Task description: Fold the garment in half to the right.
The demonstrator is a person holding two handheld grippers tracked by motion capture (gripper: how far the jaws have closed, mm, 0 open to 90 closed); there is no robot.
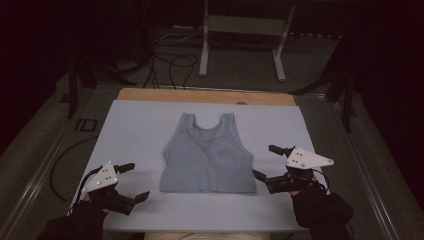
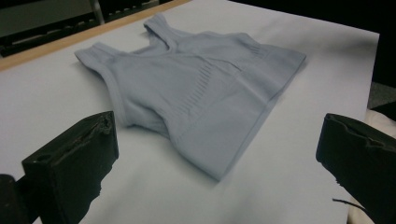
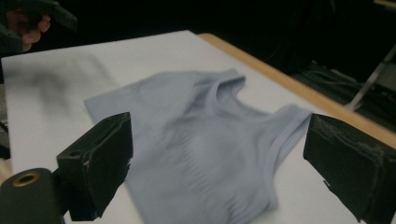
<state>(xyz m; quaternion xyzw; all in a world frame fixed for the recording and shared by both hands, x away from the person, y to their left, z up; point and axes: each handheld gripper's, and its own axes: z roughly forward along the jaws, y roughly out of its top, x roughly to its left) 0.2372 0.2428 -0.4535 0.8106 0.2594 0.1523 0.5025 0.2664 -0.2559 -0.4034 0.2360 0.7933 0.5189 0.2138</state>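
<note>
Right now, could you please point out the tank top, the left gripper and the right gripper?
tank top (image 1: 207, 160), high view, middle of the front.
left gripper (image 1: 134, 182), high view, midway between its fingertips.
right gripper (image 1: 266, 161), high view, midway between its fingertips.

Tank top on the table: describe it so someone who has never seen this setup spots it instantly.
Find the pale blue mat covering the wooden table. At its centre lies a grey-blue ribbed fabric tank top, flat, straps pointing away from the person, hem towards them. It is the only soft item there, lying between the open left hand-held gripper and the open right hand-held gripper.
</note>
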